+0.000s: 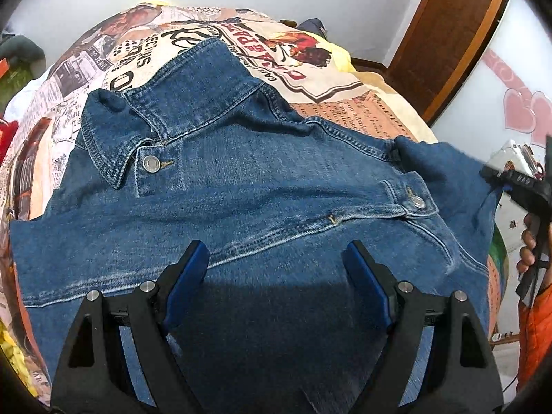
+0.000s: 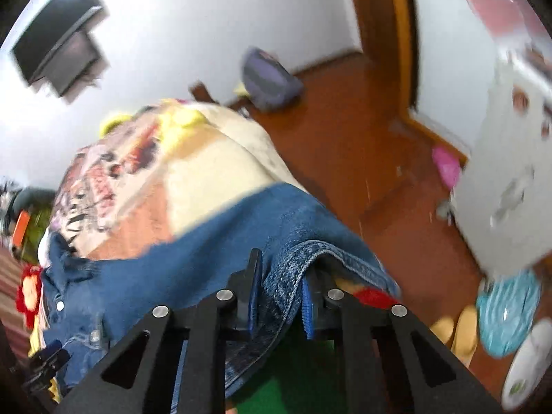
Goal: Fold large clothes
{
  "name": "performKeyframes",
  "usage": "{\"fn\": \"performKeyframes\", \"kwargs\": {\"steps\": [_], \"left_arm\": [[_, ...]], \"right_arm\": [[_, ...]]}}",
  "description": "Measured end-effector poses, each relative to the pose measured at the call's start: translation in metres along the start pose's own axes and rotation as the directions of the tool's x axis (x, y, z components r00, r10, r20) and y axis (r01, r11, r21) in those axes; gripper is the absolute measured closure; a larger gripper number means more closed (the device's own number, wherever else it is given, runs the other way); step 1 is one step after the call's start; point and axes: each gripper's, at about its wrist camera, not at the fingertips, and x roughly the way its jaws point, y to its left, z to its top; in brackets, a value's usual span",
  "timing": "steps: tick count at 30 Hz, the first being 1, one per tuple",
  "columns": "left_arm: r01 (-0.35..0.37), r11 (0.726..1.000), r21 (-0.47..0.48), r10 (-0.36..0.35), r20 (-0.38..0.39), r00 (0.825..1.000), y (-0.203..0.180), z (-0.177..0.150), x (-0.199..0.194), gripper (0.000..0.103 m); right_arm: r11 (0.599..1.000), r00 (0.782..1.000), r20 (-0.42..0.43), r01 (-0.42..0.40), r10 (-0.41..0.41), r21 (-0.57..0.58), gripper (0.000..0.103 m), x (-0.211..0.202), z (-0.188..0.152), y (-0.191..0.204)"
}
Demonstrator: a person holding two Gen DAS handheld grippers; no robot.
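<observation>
A blue denim jacket (image 1: 241,186) lies front up on the printed bedspread (image 1: 145,51), collar toward the far side. My left gripper (image 1: 276,255) is open and hovers just above the jacket's front panel, holding nothing. My right gripper (image 2: 281,269) is shut on the jacket's sleeve (image 2: 289,262) at the bed's right edge; its jaws pinch a folded seam of denim. In the left wrist view the right gripper (image 1: 496,176) shows at the far right, gripping the sleeve end. The right wrist view is blurred by motion.
The bed fills most of the view, with a red item (image 1: 7,134) at its left edge. A wooden door frame (image 1: 459,34) and a white cabinet (image 2: 510,179) stand right of the bed. Slippers (image 2: 459,331) and a blue bag (image 2: 507,314) lie on the brown floor.
</observation>
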Motion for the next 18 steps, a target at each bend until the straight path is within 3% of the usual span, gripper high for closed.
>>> {"fn": "performKeyframes", "kwargs": {"steps": [5,11,14,18], "left_arm": [[0.021,1.0,0.018,-0.022,0.054,0.998,-0.005,0.004,-0.023,0.021],[0.032,0.999,0.028,-0.035,0.136,0.99,-0.007,0.006,-0.059,0.021],[0.046,0.999,0.028,-0.051,0.177,0.983,-0.005,0.004,-0.078,0.021],[0.043,0.998,0.038,-0.05,0.209,0.977,0.0,-0.001,-0.097,0.021]], "right_arm": [[0.988,0.984,0.095,-0.142,0.148,-0.068,0.087,-0.052,0.014,0.039],[0.946,0.946,0.08,-0.306,0.315,-0.102,0.087,-0.083,0.015,0.093],[0.903,0.907,0.075,-0.401,0.415,-0.155,0.09,-0.095,0.006,0.131],[0.87,0.896,0.015,-0.428,0.445,-0.243,0.09,-0.092,-0.013,0.183]]}}
